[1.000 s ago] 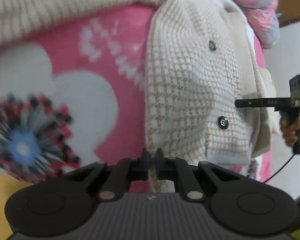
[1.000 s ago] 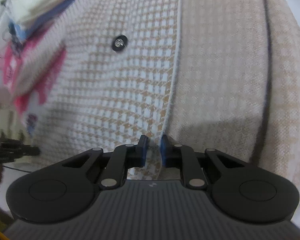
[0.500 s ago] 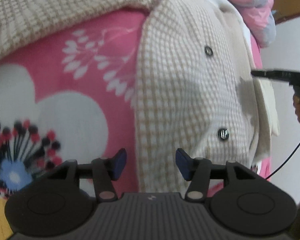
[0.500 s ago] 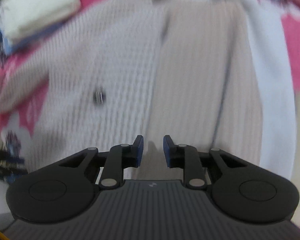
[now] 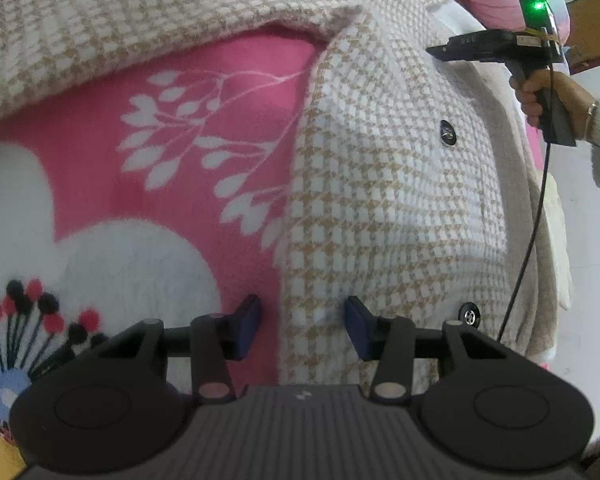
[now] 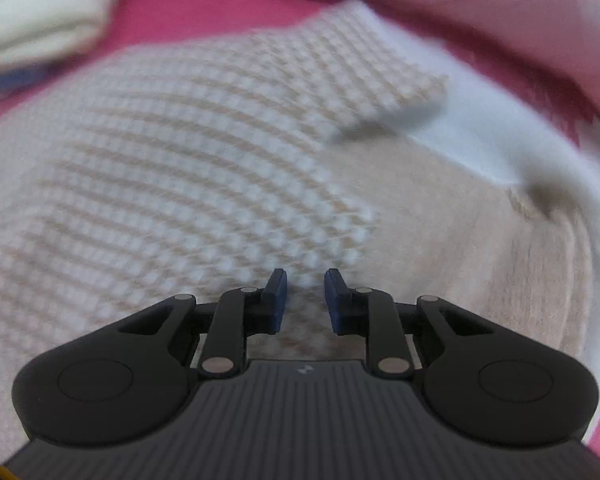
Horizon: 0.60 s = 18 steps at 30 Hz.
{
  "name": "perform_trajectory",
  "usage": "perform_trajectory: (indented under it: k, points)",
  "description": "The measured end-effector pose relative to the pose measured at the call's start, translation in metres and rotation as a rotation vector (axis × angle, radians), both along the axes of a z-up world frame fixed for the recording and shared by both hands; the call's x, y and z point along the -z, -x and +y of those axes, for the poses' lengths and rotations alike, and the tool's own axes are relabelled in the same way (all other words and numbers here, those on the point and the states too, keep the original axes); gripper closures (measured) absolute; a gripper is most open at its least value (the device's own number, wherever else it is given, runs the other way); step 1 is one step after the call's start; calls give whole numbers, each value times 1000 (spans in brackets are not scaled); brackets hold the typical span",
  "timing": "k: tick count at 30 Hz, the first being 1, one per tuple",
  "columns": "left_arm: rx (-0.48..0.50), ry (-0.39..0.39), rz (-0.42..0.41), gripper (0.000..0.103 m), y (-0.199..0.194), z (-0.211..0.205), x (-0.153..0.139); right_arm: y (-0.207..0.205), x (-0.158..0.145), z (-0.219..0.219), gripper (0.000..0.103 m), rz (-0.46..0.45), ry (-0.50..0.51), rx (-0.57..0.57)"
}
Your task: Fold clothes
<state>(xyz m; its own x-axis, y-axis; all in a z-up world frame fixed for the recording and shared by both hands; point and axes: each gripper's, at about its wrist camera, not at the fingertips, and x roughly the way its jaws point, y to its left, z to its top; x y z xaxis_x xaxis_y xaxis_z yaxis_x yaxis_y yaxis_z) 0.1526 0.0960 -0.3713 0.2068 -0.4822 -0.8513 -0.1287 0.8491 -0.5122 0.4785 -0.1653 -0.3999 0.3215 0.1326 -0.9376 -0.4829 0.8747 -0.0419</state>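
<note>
The fingers of the left gripper [image 5: 302, 326] stand wide apart and grip nothing; those of the right gripper [image 6: 303, 298] are apart too, by a narrower gap, with only cloth below them. Under both spreads a pink flowered blanket [image 5: 204, 112], filling the ground to the left of the left fingers. On it lies the houndstooth coat [image 5: 384, 200] — its front panel runs straight away from the left fingers, long axis along their line of sight, and its near hem edge sits right between them. A sleeve or upper part crosses above, far from the fingers. In the right wrist view the coat [image 6: 160, 184] fills the field ahead, blurred, with a turned-back corner beyond the fingers. My guess is that the left gripper is nearer the hem, the right nearer the collar end. Two dark buttons [image 5: 447, 133] lie right of the left fingers.
</note>
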Motion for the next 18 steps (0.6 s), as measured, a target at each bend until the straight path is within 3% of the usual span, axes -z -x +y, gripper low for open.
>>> perform_trajectory:
  k: [2,4,7,11,13,14,18]
  points:
    - [2,15,5,56,0,3,1,-10,-10,1,85,12,2,34]
    - [11,24,6,56,0,5,2,-14,-31,6,84,-45,-20,50]
    - [15,35,9,56,2,8,2,-34,-53,15,84,-74,-135,86]
    - [7,46,1,55,4,9,4,-84,-33,33,85,-71,-244,148]
    - [5,57,-2,55,4,10,5,-110,1,32,90,-63,-163,203]
    - [1,67,1,55,4,13,4,-117,6,27,90,-72,-198,248]
    - [-83,106,-5,50,1,35,-5,-111,-10,32,87,-101,-162,295]
